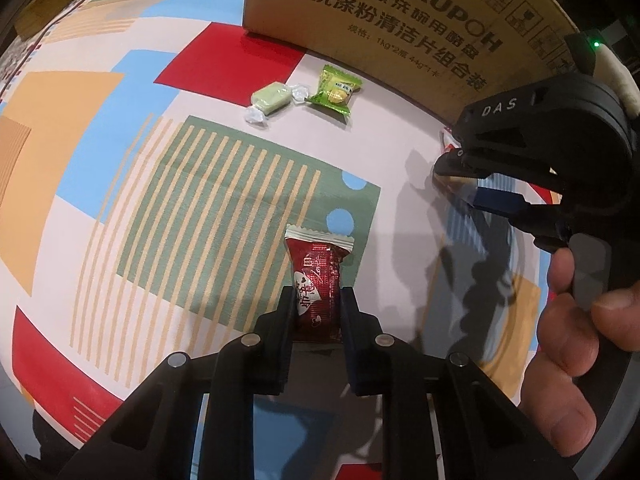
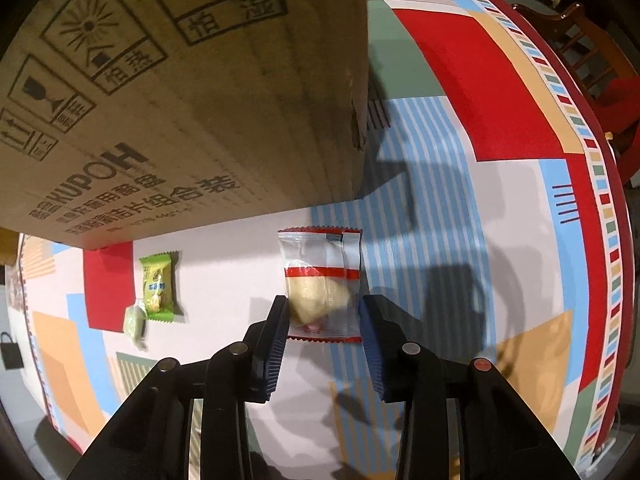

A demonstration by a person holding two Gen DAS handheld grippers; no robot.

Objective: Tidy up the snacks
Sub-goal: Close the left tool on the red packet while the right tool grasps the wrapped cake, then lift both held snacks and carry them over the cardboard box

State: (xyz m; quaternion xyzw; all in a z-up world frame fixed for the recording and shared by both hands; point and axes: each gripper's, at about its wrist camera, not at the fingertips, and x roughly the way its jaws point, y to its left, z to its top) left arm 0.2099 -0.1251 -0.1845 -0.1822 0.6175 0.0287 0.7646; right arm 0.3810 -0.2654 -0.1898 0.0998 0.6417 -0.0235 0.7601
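Observation:
My left gripper (image 1: 317,300) is shut on a dark red wrapped candy (image 1: 318,276) and holds it just above the patterned tablecloth. A pale green twist-wrapped candy (image 1: 271,99) and a green snack packet (image 1: 333,90) lie in front of the cardboard box (image 1: 384,12). My right gripper (image 2: 323,312) is open, its jaws on either side of a clear red-edged packet (image 2: 322,284) with a pale biscuit inside, lying on the cloth. The green packet (image 2: 157,286) and the pale green candy (image 2: 135,322) also show to the left in the right wrist view. The right gripper (image 1: 460,172) shows at the right of the left wrist view.
The large cardboard box (image 2: 180,92) stands close behind the snacks. The table edge (image 2: 612,240) curves along the right, with a wooden chair with a red seat (image 2: 600,52) beyond it. A small black bag (image 2: 9,350) sits at the far left.

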